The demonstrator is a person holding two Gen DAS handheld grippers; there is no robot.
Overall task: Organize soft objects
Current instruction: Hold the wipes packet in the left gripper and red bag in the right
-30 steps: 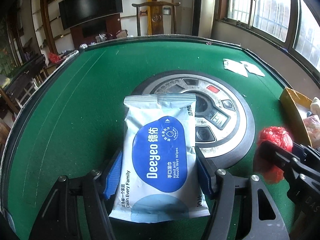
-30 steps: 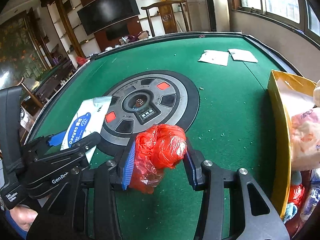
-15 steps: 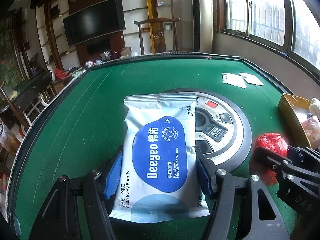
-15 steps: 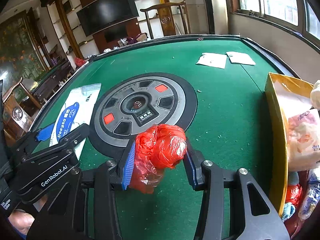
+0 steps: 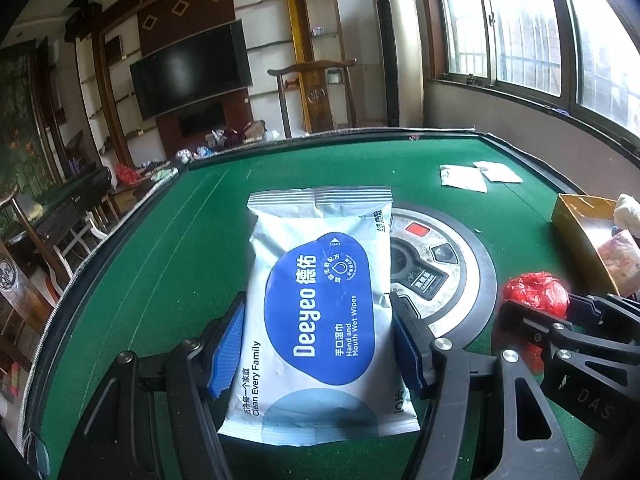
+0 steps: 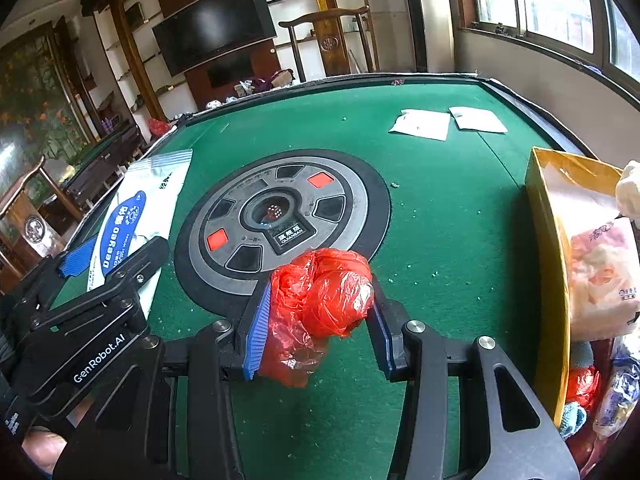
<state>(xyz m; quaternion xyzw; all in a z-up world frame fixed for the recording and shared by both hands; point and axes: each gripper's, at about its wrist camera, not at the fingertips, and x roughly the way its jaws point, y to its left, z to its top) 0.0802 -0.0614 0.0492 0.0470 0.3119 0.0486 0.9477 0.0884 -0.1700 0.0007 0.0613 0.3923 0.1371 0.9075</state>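
Observation:
My left gripper [image 5: 318,344] is shut on a white and blue pack of wet wipes [image 5: 320,308], held flat above the green table [image 5: 160,264]. From the right wrist view the same pack [image 6: 136,216] shows at the left, in the left gripper [image 6: 108,264]. A crumpled red plastic bag [image 6: 320,300] sits squeezed between the blue pads of my right gripper [image 6: 318,320], just above the felt. In the left wrist view the red bag [image 5: 536,292] and right gripper [image 5: 560,320] appear at the right.
A round grey control panel [image 6: 280,220] is set in the table's middle. A yellow box [image 6: 548,264] at the right edge holds tissue packs and other soft items. Two white paper sheets [image 6: 424,124] lie at the far right. A raised rail rims the table.
The left gripper has tilted upward and lifted slightly with the wipes pack, so more of the room shows. The right gripper with the red bag has stayed still.

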